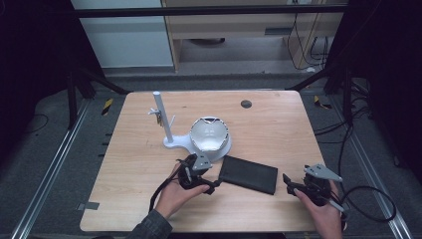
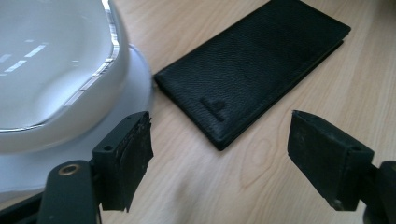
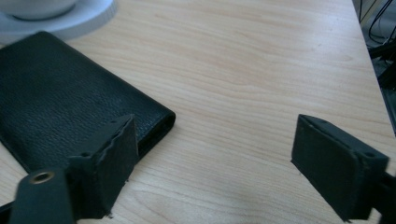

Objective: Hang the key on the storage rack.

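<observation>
A black leather wallet [image 1: 248, 174] lies flat and closed on the wooden table [image 1: 278, 129], in front of a white bowl-shaped dish [image 1: 209, 133]. My left gripper [image 1: 213, 183] sits just left of the wallet's near-left corner, jaws open and pointing at it. In the left gripper view the wallet [image 2: 252, 70] lies ahead of the open left gripper [image 2: 219, 158], with the dish [image 2: 51, 70] at left. My right gripper [image 1: 292, 186] is open just right of the wallet. In the right gripper view the wallet's corner [image 3: 60, 112] lies by the left jaw of the right gripper [image 3: 215, 172], and nothing is held.
The dish rests on a white base [image 1: 189, 143] with an upright white post [image 1: 162, 117] bearing small pegs. A small dark round disc [image 1: 246, 104] sits at the table's far side. Bare wood stretches to the right [image 3: 261, 70]. Cables trail off the right edge [image 1: 368, 199].
</observation>
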